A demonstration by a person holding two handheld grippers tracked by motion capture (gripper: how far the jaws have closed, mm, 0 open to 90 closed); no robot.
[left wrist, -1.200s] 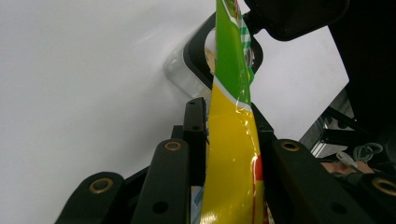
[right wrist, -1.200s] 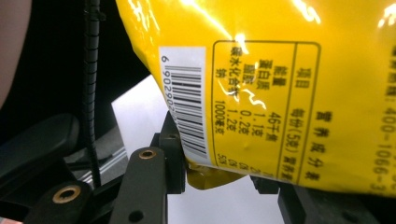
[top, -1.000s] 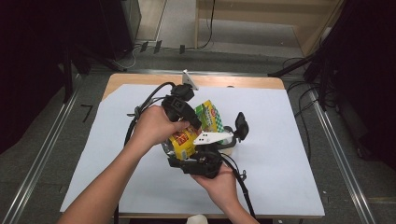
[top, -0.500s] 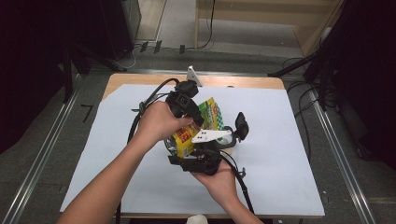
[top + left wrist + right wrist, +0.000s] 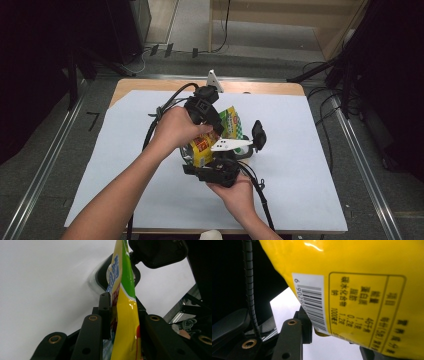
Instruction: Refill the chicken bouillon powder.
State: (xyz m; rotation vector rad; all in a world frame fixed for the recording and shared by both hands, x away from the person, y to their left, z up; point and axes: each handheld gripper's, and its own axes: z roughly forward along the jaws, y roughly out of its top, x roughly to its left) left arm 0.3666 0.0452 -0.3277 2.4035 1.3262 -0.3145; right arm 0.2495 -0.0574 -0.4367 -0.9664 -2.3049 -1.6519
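Observation:
A yellow and green snack packet (image 5: 222,131) is held above the table between both grippers. My left gripper (image 5: 214,127) comes from the upper left. In the left gripper view the packet (image 5: 125,315) stands edge-on between the jaws, which pinch it at my left gripper (image 5: 122,307); they have just been opening a little. My right gripper (image 5: 207,152) reaches up from below. In the right gripper view the packet's barcode side (image 5: 352,290) is close up, and my right gripper (image 5: 334,338) has its lower edge between jaws that have just been closing.
White paper (image 5: 305,165) covers the wooden table (image 5: 270,87). A black object (image 5: 258,135) stands just right of the packet and reappears behind it (image 5: 160,251). Cables (image 5: 160,112) trail from the grippers. Metal rails (image 5: 360,165) run along both sides of the table.
The left hand and its gripper have drifted slightly to the right and back, and the packet has shifted with them. The right hand has stayed where it was.

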